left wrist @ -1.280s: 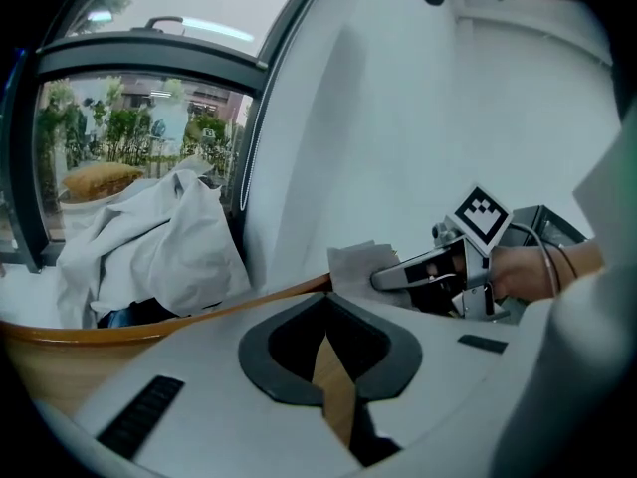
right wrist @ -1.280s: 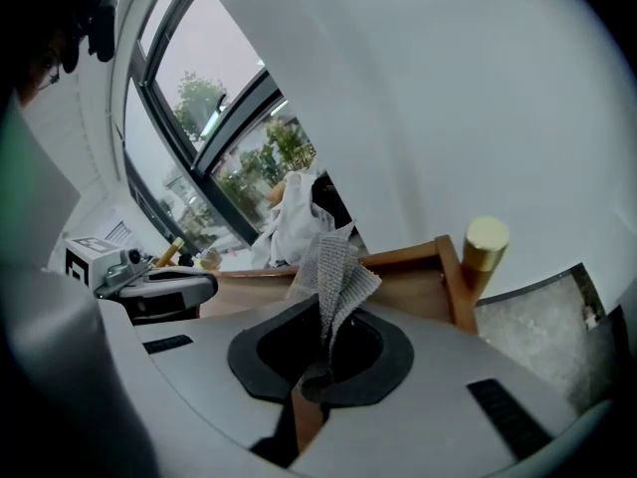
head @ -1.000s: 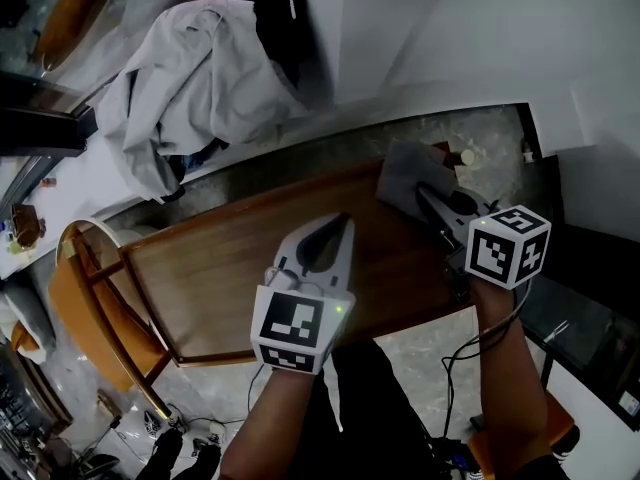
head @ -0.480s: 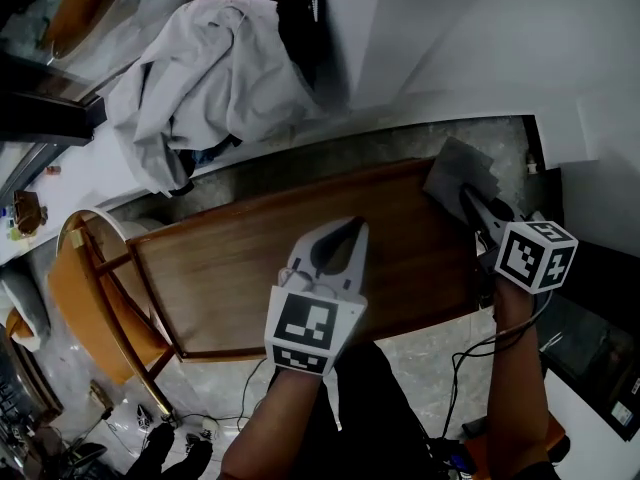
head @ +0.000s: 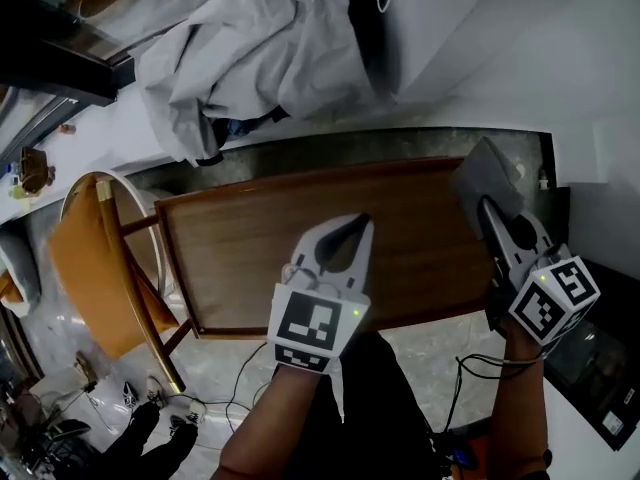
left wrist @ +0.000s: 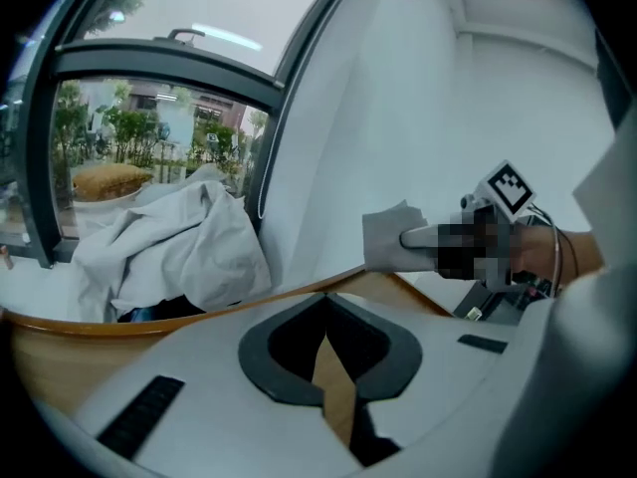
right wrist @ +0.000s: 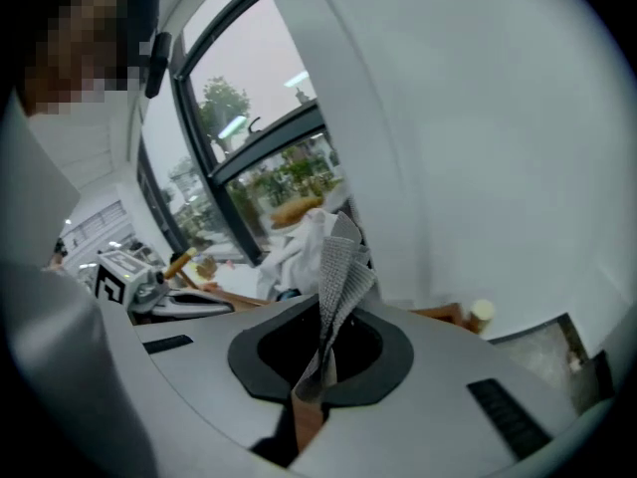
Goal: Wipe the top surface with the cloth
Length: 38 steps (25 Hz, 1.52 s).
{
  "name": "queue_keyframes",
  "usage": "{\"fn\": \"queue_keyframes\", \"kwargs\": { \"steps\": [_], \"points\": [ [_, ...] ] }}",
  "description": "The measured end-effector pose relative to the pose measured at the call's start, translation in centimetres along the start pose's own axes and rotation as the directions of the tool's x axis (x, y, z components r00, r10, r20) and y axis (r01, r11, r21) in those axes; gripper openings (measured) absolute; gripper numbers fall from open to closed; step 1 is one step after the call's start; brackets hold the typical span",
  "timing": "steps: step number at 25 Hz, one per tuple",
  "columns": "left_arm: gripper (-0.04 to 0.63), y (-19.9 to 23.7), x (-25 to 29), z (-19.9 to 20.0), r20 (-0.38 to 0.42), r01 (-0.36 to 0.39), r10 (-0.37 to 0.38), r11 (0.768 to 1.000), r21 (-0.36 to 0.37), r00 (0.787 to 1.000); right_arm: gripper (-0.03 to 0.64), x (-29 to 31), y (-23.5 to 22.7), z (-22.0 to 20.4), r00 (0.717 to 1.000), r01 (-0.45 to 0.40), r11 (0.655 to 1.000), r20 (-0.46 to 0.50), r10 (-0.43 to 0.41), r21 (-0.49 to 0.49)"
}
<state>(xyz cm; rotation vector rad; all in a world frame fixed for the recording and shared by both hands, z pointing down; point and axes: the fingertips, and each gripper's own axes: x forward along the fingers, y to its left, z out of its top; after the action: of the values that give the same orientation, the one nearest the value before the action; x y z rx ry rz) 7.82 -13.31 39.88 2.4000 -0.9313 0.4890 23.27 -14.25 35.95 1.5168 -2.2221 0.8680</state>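
Head view: found the right gripper (head: 483, 206) at the right edge of the frame, jaws clamped on a grey cloth (head: 484, 171) at the far right corner of the wooden table top (head: 250, 258). Could not tell whether the cloth touched the wood. Right gripper view: saw that cloth pinched between the closed jaws, standing up past the tips in a loose fold. Saw the left gripper (head: 358, 224) at lower centre, over the near half of the top, jaws together, apparently on nothing. Noted a heap of white clothing (head: 260, 58) at upper left, beyond the table, and an orange chair (head: 95, 268) at the table's left end.
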Motion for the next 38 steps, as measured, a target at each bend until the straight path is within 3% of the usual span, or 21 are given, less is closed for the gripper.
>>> {"fn": "queue_keyframes", "kwargs": {
  "steps": [2,5,10,15,21,28,38],
  "points": [
    [0.011,2.0,-3.1,0.3,0.022,-0.029,0.029,0.999,-0.02,0.999,0.028,1.7,5.8,0.5,0.99,-0.144,0.99,0.009,0.144,-0.011],
    [0.011,5.7,-8.4,0.7,0.058,-0.111,0.113,0.993,-0.046,0.992,0.028,5.6,13.6,-0.7,0.952,-0.305,0.952,-0.032,0.305,-0.009],
    [0.011,11.3,-16.9,0.0,0.085,-0.219,0.228,0.969,-0.112,0.97,0.028,11.7,25.3,-3.9,0.883,-0.462,0.887,-0.097,0.46,0.006],
    [0.011,14.5,-22.5,-0.6,0.107,-0.275,0.292,0.949,-0.153,0.95,0.028,16.1,34.1,-6.6,0.816,-0.558,0.829,-0.151,0.557,0.041],
    [0.011,15.8,-25.4,-0.5,0.141,-0.279,0.306,0.943,-0.183,0.941,0.028,19.1,40.0,-8.8,0.774,-0.596,0.8,-0.215,0.595,0.068],
    [0.011,15.9,-26.1,-1.3,0.14,-0.247,0.276,0.949,-0.197,0.951,0.028,21.9,41.9,-11.5,0.758,-0.578,0.807,-0.289,0.585,0.118],
    [0.011,15.4,-24.9,-1.1,0.119,-0.234,0.256,0.956,-0.178,0.959,0.028,22.6,39.9,-12.7,0.788,-0.5,0.865,-0.393,0.474,0.041]
  ]
}}
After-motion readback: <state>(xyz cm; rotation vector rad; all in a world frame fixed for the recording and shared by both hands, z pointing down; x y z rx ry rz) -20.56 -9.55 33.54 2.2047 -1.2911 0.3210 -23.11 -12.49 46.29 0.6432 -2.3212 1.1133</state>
